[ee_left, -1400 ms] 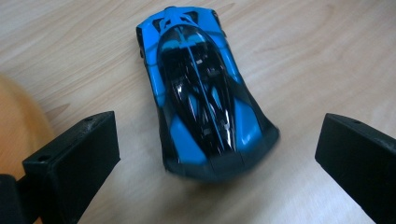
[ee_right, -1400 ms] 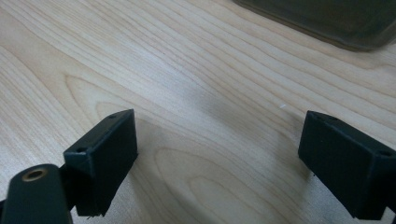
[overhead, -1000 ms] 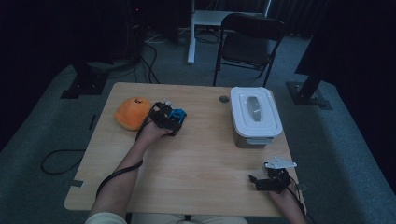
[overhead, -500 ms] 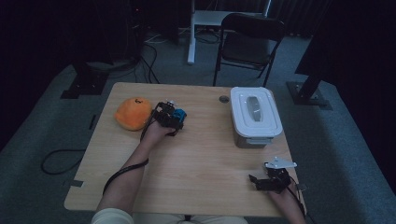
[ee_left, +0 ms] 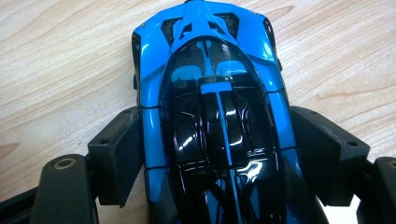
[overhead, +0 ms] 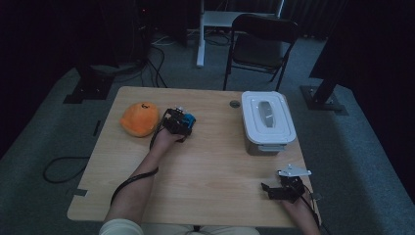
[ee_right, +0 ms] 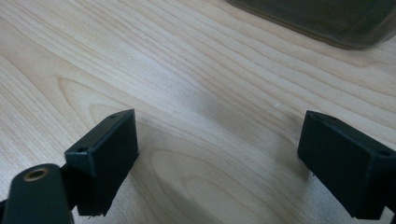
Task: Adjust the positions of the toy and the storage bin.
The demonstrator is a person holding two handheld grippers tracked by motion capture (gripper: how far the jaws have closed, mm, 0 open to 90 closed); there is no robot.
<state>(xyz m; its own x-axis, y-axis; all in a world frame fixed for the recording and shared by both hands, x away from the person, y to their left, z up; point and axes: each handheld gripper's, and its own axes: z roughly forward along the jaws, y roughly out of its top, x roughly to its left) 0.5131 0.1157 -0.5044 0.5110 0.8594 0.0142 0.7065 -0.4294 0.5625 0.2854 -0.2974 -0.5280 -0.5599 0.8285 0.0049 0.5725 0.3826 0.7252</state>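
Left gripper view: left gripper (ee_left: pixel 219 154) had its two black jaws pressed against both flanks of a blue and black toy car (ee_left: pixel 212 107), one pad touching each side around the car's middle. Jaws had just been closing, and the car sat between them, so gripper was clamped on the car. Car lay on the wooden table (ee_left: pixel 60 56), roof up toward the camera, its far end pointing away from the gripper.

High view: left gripper (overhead: pixel 177 122) sat at the table's far-left part, held by the person's left hand (overhead: pixel 164 139), forearm coming up from the bottom edge. Blue of the car (overhead: pixel 190 119) showed at the gripper's right side. Orange plush toy (overhead: pixel 140 118) lay just left of the gripper, near it; touching or not, cannot tell. Black cable (overhead: pixel 128 182) trailed back along the forearm.

Right gripper (overhead: pixel 274 191) rested near the table's front-right corner, well apart from the car, grey three-cornered plate on top. In right gripper view its jaws stood wide apart with bare wood (ee_right: pixel 205 116) between the pads, gripping nothing. White lidded container (overhead: pixel 267 120) stood on the right half of the table, beyond the right gripper; its dark lower edge (ee_right: pixel 322 18) showed at the top of that view. Small dark round mark (overhead: pixel 235 104) lay on the table just left of the container. Black folding chair (overhead: pixel 262 44) stood beyond the table's far edge.
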